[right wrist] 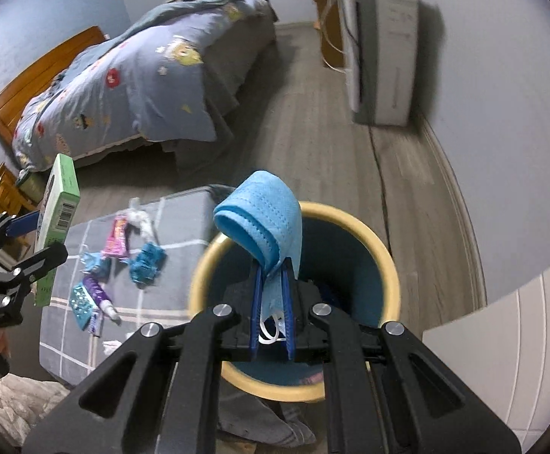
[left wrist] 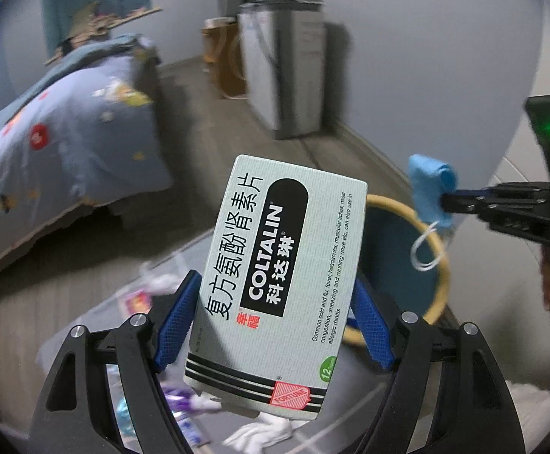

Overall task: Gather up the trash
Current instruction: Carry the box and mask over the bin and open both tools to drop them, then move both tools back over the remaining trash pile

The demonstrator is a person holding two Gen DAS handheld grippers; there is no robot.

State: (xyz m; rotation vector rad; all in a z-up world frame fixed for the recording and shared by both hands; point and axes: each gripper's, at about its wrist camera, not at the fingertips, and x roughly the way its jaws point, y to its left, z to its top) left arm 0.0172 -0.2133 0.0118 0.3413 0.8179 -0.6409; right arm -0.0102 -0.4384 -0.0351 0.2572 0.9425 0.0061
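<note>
My left gripper (left wrist: 275,325) is shut on a pale green Coltalin medicine box (left wrist: 278,276) and holds it upright in the air; the box also shows in the right wrist view (right wrist: 57,223). My right gripper (right wrist: 273,299) is shut on a folded blue face mask (right wrist: 263,219) and holds it over the open mouth of a round bin (right wrist: 384,261) with a yellow rim and teal inside. In the left wrist view the mask (left wrist: 429,189) hangs above the bin (left wrist: 441,261), which is partly hidden behind the box.
A grey checked cushion (right wrist: 184,212) left of the bin carries several wrappers (right wrist: 116,242), blister packs (right wrist: 148,263) and tissues. A bed (right wrist: 131,87) with a blue quilt stands behind. A grey appliance (right wrist: 384,53) stands by the wall. A white cabinet (right wrist: 501,359) is at the right.
</note>
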